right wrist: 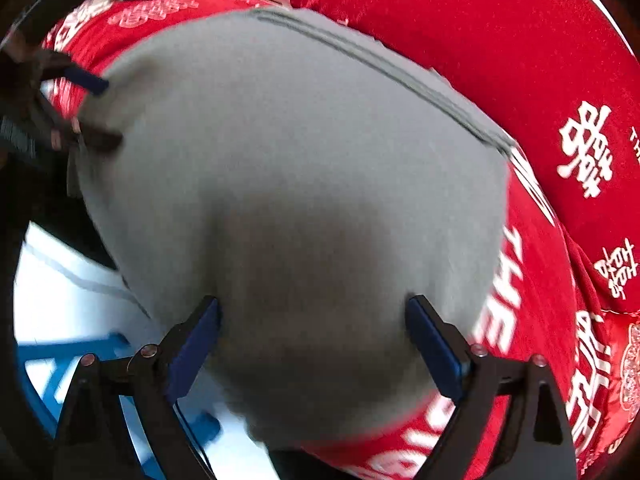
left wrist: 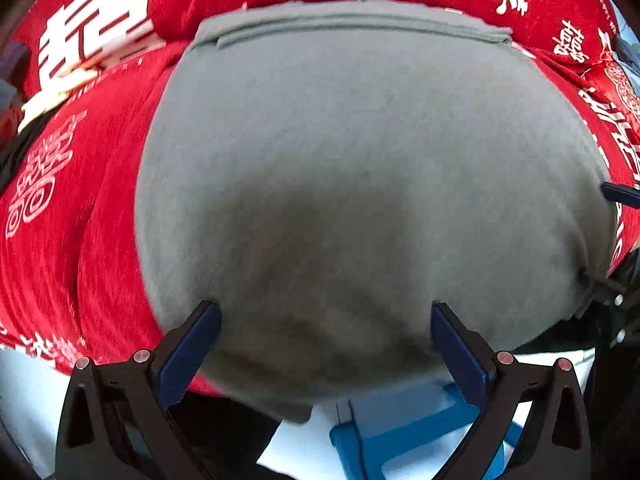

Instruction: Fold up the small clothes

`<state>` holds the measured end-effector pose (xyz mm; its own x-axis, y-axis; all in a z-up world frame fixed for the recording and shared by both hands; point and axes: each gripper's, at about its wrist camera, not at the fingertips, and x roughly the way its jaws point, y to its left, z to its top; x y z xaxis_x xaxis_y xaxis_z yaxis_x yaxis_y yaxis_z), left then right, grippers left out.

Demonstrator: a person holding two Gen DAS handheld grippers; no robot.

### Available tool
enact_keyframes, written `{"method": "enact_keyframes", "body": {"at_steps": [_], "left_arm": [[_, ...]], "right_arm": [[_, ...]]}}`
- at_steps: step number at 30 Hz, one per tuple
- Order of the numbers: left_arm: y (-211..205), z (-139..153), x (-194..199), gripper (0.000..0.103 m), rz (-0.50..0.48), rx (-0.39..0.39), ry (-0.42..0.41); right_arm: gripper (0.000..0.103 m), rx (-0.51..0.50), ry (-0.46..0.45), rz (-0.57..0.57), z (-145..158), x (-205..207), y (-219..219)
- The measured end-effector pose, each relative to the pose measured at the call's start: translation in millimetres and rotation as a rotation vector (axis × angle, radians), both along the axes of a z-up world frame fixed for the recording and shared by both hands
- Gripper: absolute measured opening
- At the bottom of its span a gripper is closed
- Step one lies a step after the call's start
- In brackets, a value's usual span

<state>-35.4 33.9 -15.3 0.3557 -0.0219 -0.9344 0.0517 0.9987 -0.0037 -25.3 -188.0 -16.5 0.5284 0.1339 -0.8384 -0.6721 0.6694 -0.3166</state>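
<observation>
Grey garment [left wrist: 360, 152] lies flat on red cloth [left wrist: 100, 220] w/ white characters, near edge reaching between the wide-apart jaws of both left gripper [left wrist: 326, 320] & right gripper [right wrist: 312, 312], neither clamping it.

left claw [left wrist: 326, 320]: black frame | blue pads | silver-red pins; right claw [right wrist: 312, 314]: same

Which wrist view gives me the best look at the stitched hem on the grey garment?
The left wrist view: the stitched hem runs nearly level across the top of the grey garment, both ends in frame. The right wrist view shows the same hem slanting away, more blurred.
</observation>
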Motion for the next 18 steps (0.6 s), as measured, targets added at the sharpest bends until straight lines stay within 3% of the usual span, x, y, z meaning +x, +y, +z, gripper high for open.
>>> {"method": "enact_keyframes", "body": {"at_steps": [3, 6, 10, 13, 14, 16, 18], "left_arm": [[3.0, -1.9, -7.2, 0.103, -0.003, 0.046, 0.059], [17.3, -0.7, -21.6, 0.103, 0.035, 0.182, 0.068], [47.3, 17.2, -24.3, 0.103, 0.121, 0.085, 0.016], [47.0, 15.6, -13.5, 0.103, 0.155, 0.000, 0.004], [43.7, 10.2, -3.4, 0.103, 0.145, -0.016, 0.009], [35.1, -6.7, 3.7, 0.103, 0.128, 0.035, 0.057], [39.3, -9.3, -1.6, 0.103, 0.138, -0.009, 0.073]], "right_arm": [[0.094, -0.067, -0.011, 0.012, -1.9, -8.5, -16.4], [0.094, -0.182, -0.023, -0.029, -5.0, -9.3, -22.2], [0.094, -0.103, -0.061, -0.019, 15.2, -16.7, -17.2], [0.094, -0.040, -0.093, 0.015, 24.1, -24.5, 11.7], [0.094, -0.038, -0.113, 0.034, 22.5, -26.0, 24.5], [0.094, -0.045, -0.141, 0.068, 18.9, -26.9, 41.8], [0.094, -0.079, -0.129, 0.076, 4.0, -25.8, 47.1]]}}
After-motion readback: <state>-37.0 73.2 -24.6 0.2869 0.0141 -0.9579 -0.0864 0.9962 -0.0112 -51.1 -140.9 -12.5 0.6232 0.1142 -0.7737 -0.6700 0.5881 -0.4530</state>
